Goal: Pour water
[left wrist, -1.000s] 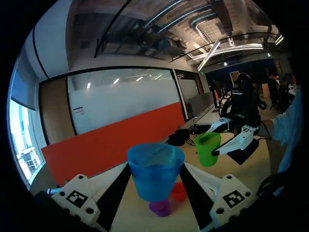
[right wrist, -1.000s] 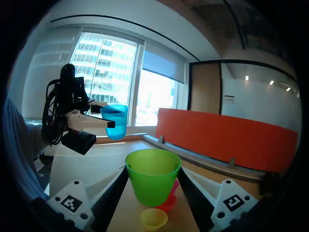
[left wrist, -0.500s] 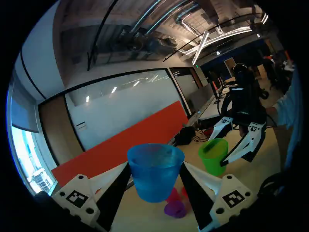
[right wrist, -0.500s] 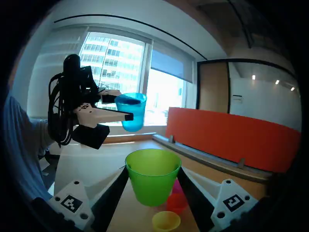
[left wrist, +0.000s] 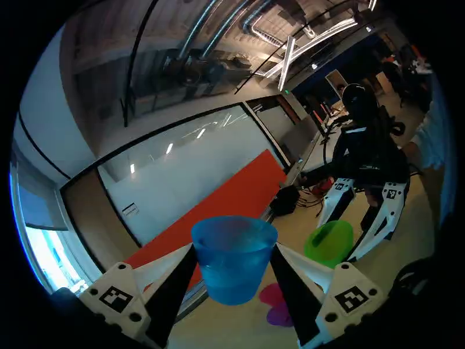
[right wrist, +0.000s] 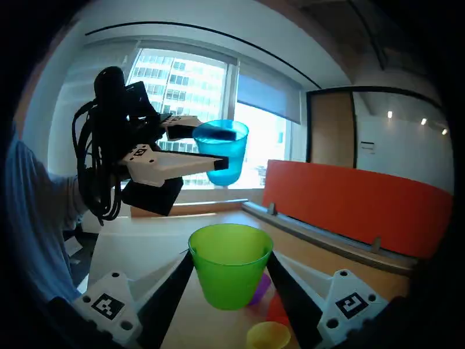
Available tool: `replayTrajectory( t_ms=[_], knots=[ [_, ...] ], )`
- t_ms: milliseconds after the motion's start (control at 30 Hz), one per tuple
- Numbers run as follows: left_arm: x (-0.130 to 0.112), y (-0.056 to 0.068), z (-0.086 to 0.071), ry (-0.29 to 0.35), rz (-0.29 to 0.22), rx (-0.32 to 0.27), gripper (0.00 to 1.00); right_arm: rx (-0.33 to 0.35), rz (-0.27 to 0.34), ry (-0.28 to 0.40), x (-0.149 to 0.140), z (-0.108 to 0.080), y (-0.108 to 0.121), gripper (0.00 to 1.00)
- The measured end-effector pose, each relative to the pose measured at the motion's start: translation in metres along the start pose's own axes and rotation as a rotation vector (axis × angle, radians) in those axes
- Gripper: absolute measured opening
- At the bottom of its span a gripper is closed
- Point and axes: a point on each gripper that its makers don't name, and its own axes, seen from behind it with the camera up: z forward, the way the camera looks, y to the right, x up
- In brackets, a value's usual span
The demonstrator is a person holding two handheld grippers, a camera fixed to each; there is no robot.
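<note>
Left gripper [left wrist: 234, 251]: jaws clamped on the blue cup [left wrist: 234, 276], held up high | right gripper [right wrist: 231, 256]: jaws clamped on the green cup [right wrist: 230, 282], upright, lower, over the tabletop [right wrist: 133, 244] | cups apart, not touching | small purple cup [right wrist: 260, 289] and yellow cup [right wrist: 268, 336] beneath the green one.

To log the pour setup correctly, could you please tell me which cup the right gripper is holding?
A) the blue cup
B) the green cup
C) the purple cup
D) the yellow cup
B: in the right gripper view, the right gripper presses both fingers on the sides of the green cup, while the blue cup sits in the left gripper farther off.
</note>
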Motion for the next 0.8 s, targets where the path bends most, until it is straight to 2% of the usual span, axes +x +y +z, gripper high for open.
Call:
replayTrajectory(
  t_ms=[300,800],
  knots=[
    [0.010,-0.003,-0.006,0.006,0.090,0.009,0.84,0.024,0.003,0.003,-0.002,0.007,-0.011,0.90],
    [0.025,-0.002,-0.005,0.019,0.199,0.018,0.84,0.052,-0.002,0.002,-0.006,0.012,-0.024,0.90]
  ],
)
